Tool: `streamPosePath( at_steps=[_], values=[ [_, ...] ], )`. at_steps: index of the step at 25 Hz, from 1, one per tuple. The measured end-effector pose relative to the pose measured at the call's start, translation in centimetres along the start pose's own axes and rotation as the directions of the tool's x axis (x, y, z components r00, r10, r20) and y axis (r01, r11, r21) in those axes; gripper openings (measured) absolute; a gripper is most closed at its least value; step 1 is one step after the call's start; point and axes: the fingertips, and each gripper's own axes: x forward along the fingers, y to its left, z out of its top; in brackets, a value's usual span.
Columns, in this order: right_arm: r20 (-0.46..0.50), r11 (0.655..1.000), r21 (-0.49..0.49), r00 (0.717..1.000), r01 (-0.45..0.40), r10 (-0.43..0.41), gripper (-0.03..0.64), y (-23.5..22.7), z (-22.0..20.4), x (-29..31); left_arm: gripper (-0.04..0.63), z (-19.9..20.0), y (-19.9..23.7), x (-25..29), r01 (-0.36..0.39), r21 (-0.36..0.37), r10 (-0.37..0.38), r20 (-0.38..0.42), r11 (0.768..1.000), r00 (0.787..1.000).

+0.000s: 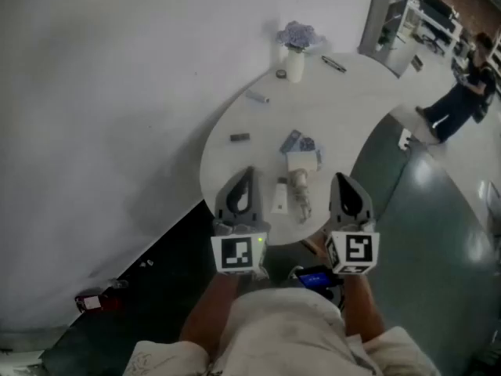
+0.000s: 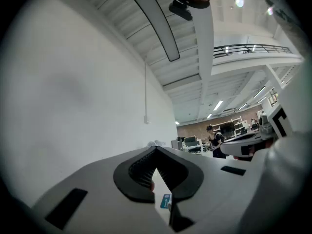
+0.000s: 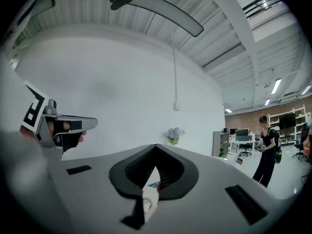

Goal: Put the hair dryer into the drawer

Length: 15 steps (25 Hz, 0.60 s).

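Edge: my left gripper (image 1: 248, 172) and right gripper (image 1: 339, 178) reach over the round table's (image 1: 235, 159) near rim.
Jaws: both pairs pressed together, empty.
Hair dryer (image 1: 300, 188): on the tabletop between my grippers.
Room: white wall (image 1: 102, 92) left, grey floor (image 1: 423, 233) right.

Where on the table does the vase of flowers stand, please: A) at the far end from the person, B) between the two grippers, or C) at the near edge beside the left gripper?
A: the head view shows the vase of flowers at the far end of the table, away from the person.
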Motion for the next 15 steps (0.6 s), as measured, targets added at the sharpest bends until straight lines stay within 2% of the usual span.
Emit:
streamPosePath(
  at_steps=[15],
  values=[
    [-0.026,0.999,0.021,0.999,-0.024,0.025,0.002,0.17,-0.96,0.42,0.002,-0.26,-0.53,0.33,-0.008,-0.009,0.008,0.012,1.000,1.000]
  ],
)
